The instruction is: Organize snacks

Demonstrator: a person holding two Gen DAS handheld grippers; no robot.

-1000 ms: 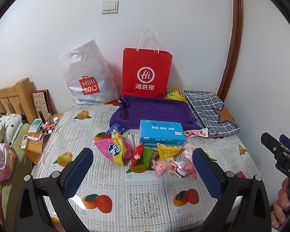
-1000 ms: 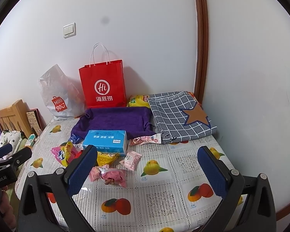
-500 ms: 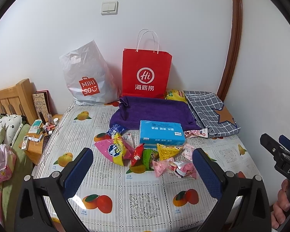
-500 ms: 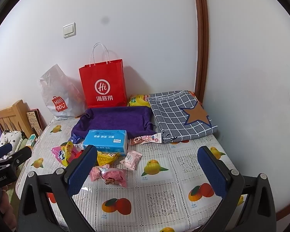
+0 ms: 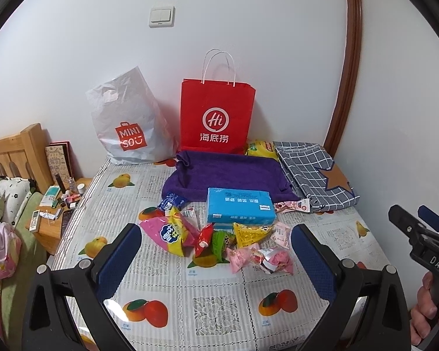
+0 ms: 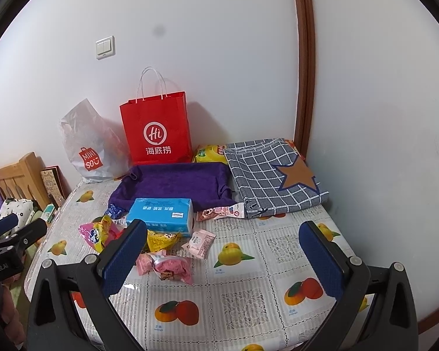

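Note:
Several snack packets lie in a heap on the fruit-print tablecloth (image 5: 213, 307): a pink-and-yellow bag (image 5: 169, 235), a red packet (image 5: 203, 235), a yellow triangular packet (image 5: 248, 232) and pink wrapped sweets (image 5: 263, 259) (image 6: 168, 266). A blue tissue box (image 5: 238, 209) (image 6: 161, 212) lies behind them, in front of a purple cloth basket (image 5: 225, 175) (image 6: 172, 181). My left gripper (image 5: 213, 257) is open and empty, above the table in front of the heap. My right gripper (image 6: 222, 260) is open and empty, to the right of the heap.
A red paper bag (image 5: 218, 117) and a white Miniso plastic bag (image 5: 128, 128) stand against the back wall. A grey checked cloth with a star (image 6: 275, 178) lies at the back right beside a yellow packet (image 6: 209, 153). A cluttered wooden nightstand (image 5: 61, 210) stands left of the table.

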